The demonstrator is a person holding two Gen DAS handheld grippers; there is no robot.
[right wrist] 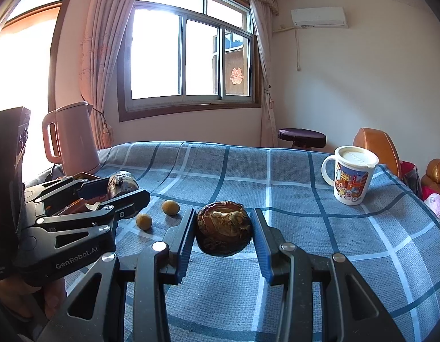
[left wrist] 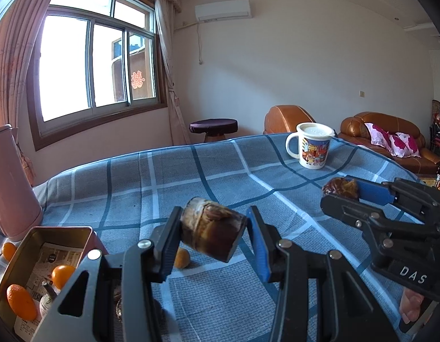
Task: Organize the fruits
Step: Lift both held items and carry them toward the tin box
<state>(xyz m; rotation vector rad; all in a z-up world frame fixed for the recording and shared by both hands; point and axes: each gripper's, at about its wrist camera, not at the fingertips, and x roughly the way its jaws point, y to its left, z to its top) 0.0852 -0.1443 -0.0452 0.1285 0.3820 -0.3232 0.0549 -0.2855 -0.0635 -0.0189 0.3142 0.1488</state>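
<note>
L gripper (left wrist: pixel 213 235) clamps a brown cylindrical fruit (left wrist: pixel 213 235) above the blue check cloth (left wrist: pixel 191 171), beside the open tin (left wrist: pixel 86 235) w/ oranges (left wrist: pixel 61 276). R gripper (right wrist: pixel 223 232) pinches a round dark fruit (right wrist: pixel 223 232). Two small fruits (right wrist: pixel 171 207) farther left; mug (right wrist: pixel 352 175) at far edge.

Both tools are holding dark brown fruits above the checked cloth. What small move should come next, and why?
Probably swing the left tool, shut on its brown fruit, left over the open tin: oranges already lie inside, and it sits nearest that side.
</note>
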